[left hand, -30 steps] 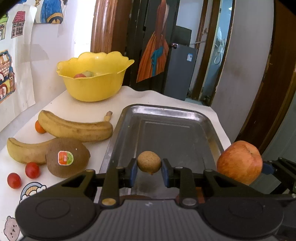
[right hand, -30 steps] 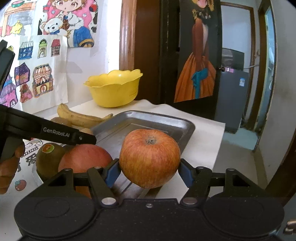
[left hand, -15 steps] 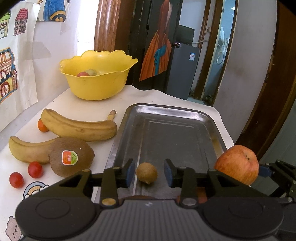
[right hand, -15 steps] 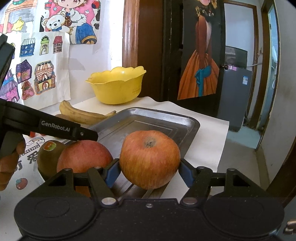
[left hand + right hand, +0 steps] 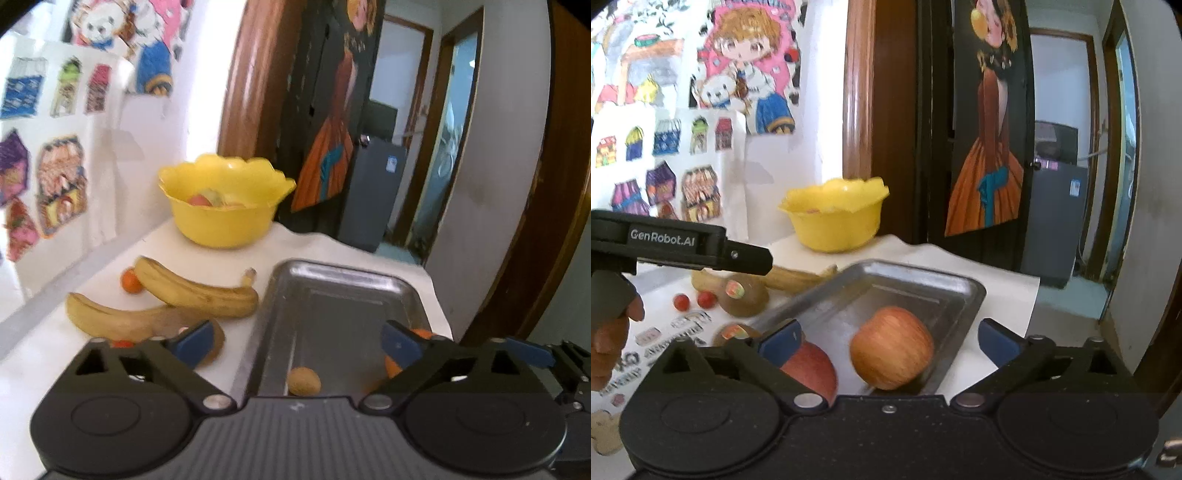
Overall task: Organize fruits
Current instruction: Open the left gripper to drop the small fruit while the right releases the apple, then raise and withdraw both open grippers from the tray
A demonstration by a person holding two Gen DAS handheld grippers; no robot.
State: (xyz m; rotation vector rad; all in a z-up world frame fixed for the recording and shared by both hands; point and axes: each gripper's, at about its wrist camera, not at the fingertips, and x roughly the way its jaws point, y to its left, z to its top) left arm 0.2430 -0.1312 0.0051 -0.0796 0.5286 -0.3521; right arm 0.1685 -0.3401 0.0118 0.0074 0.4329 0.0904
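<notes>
Left gripper point(image 5: 295, 343): fingers spread wide, just opened, gripping nothing. Small brown fruit point(image 5: 303, 381) lying loose on the floor of the metal tray point(image 5: 332, 295), low between the blue pads and touching neither. Right gripper point(image 5: 888, 341): fingers likewise just opened to full spread, empty. Apple point(image 5: 892, 347) resting in the near right corner of the tray, clear of both pads, slightly blurred. Second apple point(image 5: 809, 369) just left of it, at the tray's near left end, partly hidden behind the left pad; cannot tell whether inside the tray or beside it.

On the white bench point(image 5: 110, 258), left of the tray: two bananas point(image 5: 192, 291) lying side by side and touching, a small orange fruit point(image 5: 131, 282) against the far one, a kiwi point(image 5: 742, 295) with a sticker, two cherry tomatoes point(image 5: 694, 301) beside it. Yellow bowl point(image 5: 225, 206) at the far end of the bench, well apart from the tray, some fruit inside. A person's hand point(image 5: 609, 339) holding the left gripper at the left edge of the right wrist view.
</notes>
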